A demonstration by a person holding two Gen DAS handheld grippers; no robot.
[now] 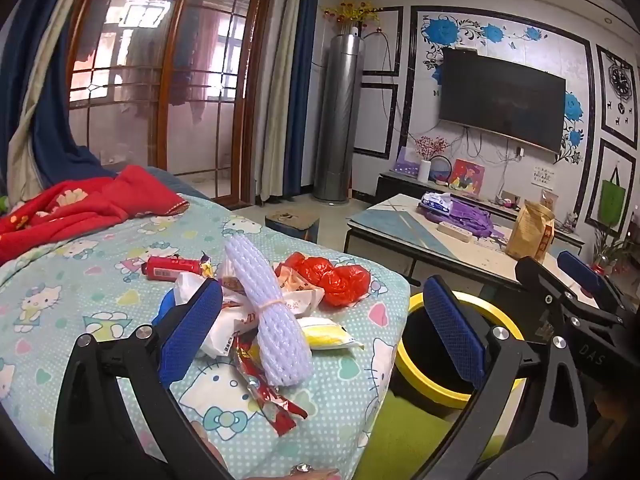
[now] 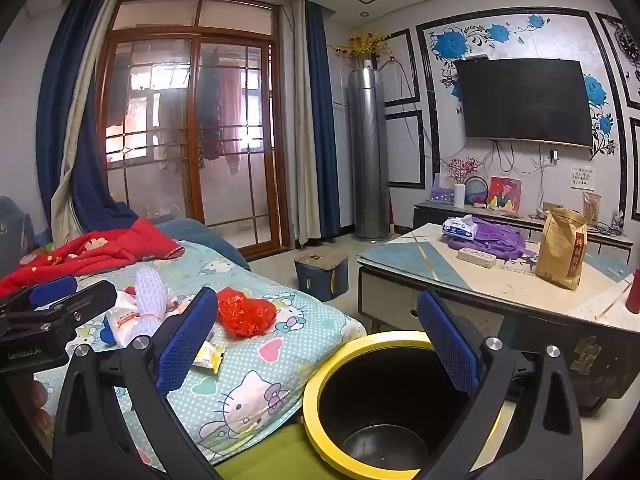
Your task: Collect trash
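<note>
A: On the bed, left of the bin, lies the trash; the foam net bundle looks light and squashy; pinch it at the rubber-banded waist.

B: Left gripper jaws wide, empty; right gripper likewise, above the yellow-rimmed bin; the red plastic bag looks flimsy, crumpled.

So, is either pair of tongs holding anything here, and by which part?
Nothing is held: left tongs and right tongs both stand open and empty.
</note>
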